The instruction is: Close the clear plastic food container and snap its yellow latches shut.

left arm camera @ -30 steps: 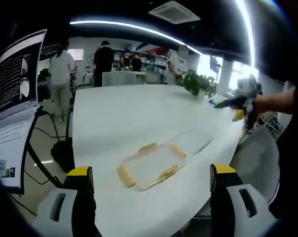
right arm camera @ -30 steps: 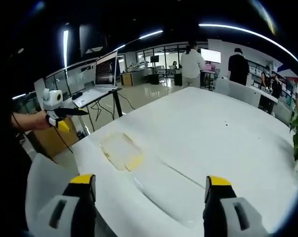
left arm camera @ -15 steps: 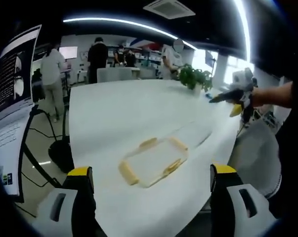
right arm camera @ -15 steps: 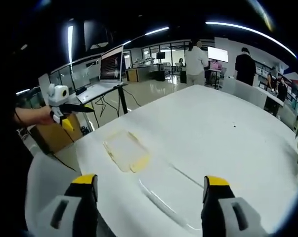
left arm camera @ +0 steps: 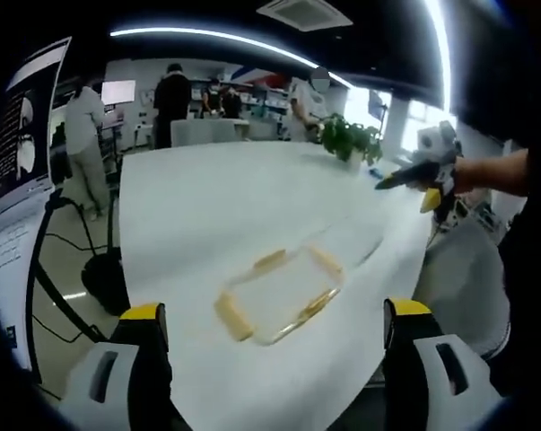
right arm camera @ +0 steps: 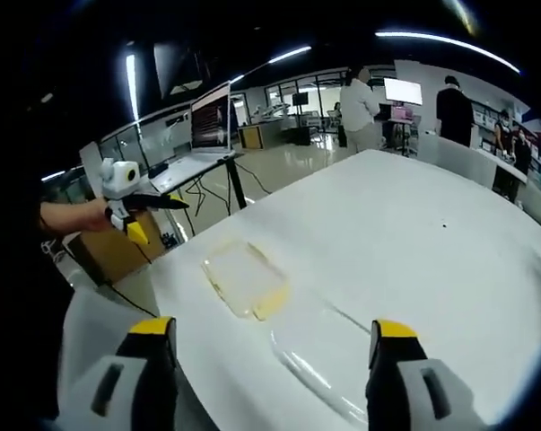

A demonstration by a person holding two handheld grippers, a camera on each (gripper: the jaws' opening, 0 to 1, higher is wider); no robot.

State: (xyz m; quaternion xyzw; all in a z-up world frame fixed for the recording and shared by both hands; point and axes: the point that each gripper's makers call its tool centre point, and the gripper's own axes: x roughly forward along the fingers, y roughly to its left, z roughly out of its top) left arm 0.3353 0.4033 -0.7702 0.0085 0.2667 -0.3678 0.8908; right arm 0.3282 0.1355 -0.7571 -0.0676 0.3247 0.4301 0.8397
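A clear plastic container piece with yellow latches (left arm camera: 279,293) lies flat on the white table (left arm camera: 216,206), ahead of and below my left gripper (left arm camera: 274,312), whose jaws stand wide apart with nothing between them. A second clear plastic piece (left arm camera: 353,248) lies just beyond it. In the right gripper view the latched piece (right arm camera: 244,275) is left of centre and the other clear piece (right arm camera: 317,364) lies nearer, under my open right gripper (right arm camera: 271,329). Each gripper also shows in the other's view, held in a hand off the table's edge: the right gripper (left arm camera: 420,172) and the left gripper (right arm camera: 135,203).
A potted plant (left arm camera: 348,144) stands at the table's far end. A laptop on a stand (right arm camera: 207,126) and cables are beside the table. Several people (right arm camera: 360,108) stand in the room behind. The table edge runs close to both grippers.
Both views have shifted a little with the hands, and the right gripper view now looks slightly closer at the clear pieces. The container pieces lie where they were. Both grippers stay open.
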